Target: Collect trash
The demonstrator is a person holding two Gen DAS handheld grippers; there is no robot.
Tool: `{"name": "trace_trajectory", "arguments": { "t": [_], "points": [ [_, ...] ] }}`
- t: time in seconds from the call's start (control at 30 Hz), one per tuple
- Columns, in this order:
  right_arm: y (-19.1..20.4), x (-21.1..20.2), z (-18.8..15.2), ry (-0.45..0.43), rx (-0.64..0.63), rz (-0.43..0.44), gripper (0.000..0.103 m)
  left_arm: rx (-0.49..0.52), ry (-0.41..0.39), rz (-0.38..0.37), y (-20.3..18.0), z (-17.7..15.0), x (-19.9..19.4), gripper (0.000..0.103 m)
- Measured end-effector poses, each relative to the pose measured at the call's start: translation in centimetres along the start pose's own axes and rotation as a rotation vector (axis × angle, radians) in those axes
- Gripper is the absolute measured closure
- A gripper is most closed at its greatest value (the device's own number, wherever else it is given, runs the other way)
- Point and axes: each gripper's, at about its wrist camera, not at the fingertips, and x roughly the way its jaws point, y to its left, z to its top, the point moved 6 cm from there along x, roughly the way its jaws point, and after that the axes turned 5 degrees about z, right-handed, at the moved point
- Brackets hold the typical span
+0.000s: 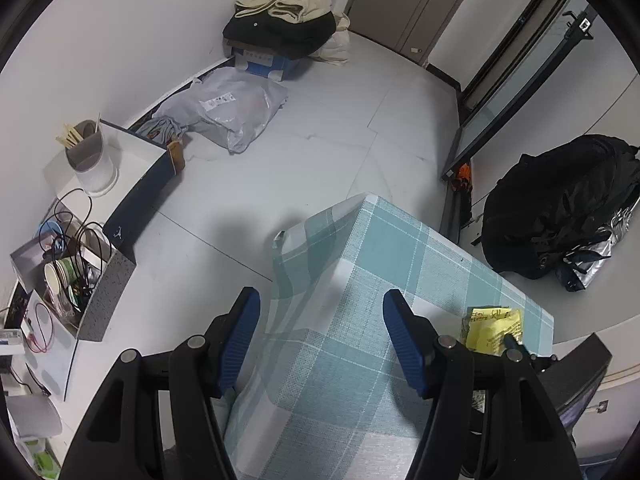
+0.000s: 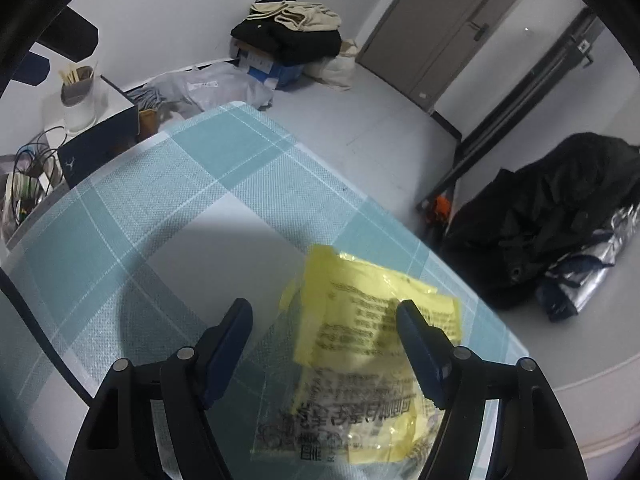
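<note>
A crumpled yellow and clear plastic wrapper point(image 2: 360, 344) with black print lies on the table's teal plaid cloth point(image 2: 160, 200), close to the right edge. My right gripper point(image 2: 324, 316) hovers over it, open, with the wrapper below and between its blue fingers; the right finger overlaps the wrapper's edge. In the left wrist view the same wrapper point(image 1: 494, 328) lies beyond my right finger. My left gripper point(image 1: 322, 300) is open over the table's far corner point(image 1: 368, 200), with nothing between its fingers.
A grey box point(image 1: 108, 280) of paper cups and cables stands at the left, with a white holder of chopsticks point(image 1: 90, 160) behind it. A black backpack point(image 1: 560, 208) lies on the floor at the right. Clothes piled on a box point(image 1: 280, 20) and a grey parcel bag point(image 1: 232, 112) sit by the far wall.
</note>
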Motion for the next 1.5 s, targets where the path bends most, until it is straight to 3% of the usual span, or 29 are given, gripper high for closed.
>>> {"name": "trace_trajectory", "arguments": {
  "t": [0.07, 0.17, 0.23, 0.27, 0.37, 0.67, 0.8, 0.87, 0.9, 0.97, 1.0, 1.17, 1.33, 1.47, 1.5],
  "points": [
    [-0.2, -0.2, 0.0, 0.0, 0.006, -0.006, 0.065, -0.003, 0.002, -0.005, 0.2, 0.0, 0.0, 0.043],
    [-0.6, -1.1, 0.2, -0.021, 0.057, 0.072, 0.084, -0.011, 0.002, -0.014, 0.4, 0.0, -0.2, 0.043],
    [-1.0, -1.6, 0.2, -0.026, 0.089, 0.117, 0.102, -0.01, 0.0, -0.018, 0.4, 0.0, -0.4, 0.043],
    [-1.1, -1.8, 0.1, -0.029, 0.103, 0.13, 0.103, -0.009, -0.002, -0.019, 0.4, 0.1, -0.4, 0.043],
    [-2.1, -2.8, -0.4, -0.032, 0.177, 0.216, 0.103, -0.009, -0.009, -0.019, 0.3, 0.0, -0.6, 0.043],
    [-6.1, -6.0, -1.7, -0.119, 0.364, 0.343, 0.103, -0.012, -0.011, -0.041, -0.3, -0.2, -0.9, 0.043],
    [-7.6, -7.1, -1.9, -0.172, 0.409, 0.359, 0.103, 0.004, -0.011, -0.041, -1.1, -0.4, -0.9, 0.043],
    [-7.2, -6.9, -2.1, -0.164, 0.383, 0.329, 0.098, 0.009, -0.011, -0.04, -1.2, -0.5, -0.9, 0.043],
    [-6.9, -6.6, -2.1, -0.154, 0.366, 0.316, 0.092, 0.009, -0.01, -0.041, -1.2, -0.5, -0.8, 0.043],
    [-6.0, -5.7, -2.0, -0.127, 0.327, 0.279, 0.035, 0.005, -0.009, -0.043, -1.1, -0.5, -0.8, 0.043],
    [-5.4, -5.4, -1.7, -0.13, 0.293, 0.264, 0.028, 0.001, -0.012, -0.042, -1.0, -0.4, -0.9, 0.043],
    [-2.0, -3.5, -0.6, -0.101, 0.113, 0.151, 0.028, -0.026, -0.016, -0.028, 0.0, 0.0, -0.7, 0.043],
    [0.3, -0.7, -0.5, 0.008, -0.002, 0.001, 0.034, -0.043, -0.005, -0.014, 0.7, 0.1, -0.3, 0.043],
    [0.0, -0.4, -0.5, 0.027, 0.004, -0.026, 0.072, -0.026, -0.003, -0.013, 0.6, -0.1, -0.2, 0.043],
    [-0.2, -0.7, -0.5, 0.021, 0.015, -0.011, 0.074, -0.02, -0.003, -0.013, 0.6, 0.0, -0.3, 0.043]
  ]
}}
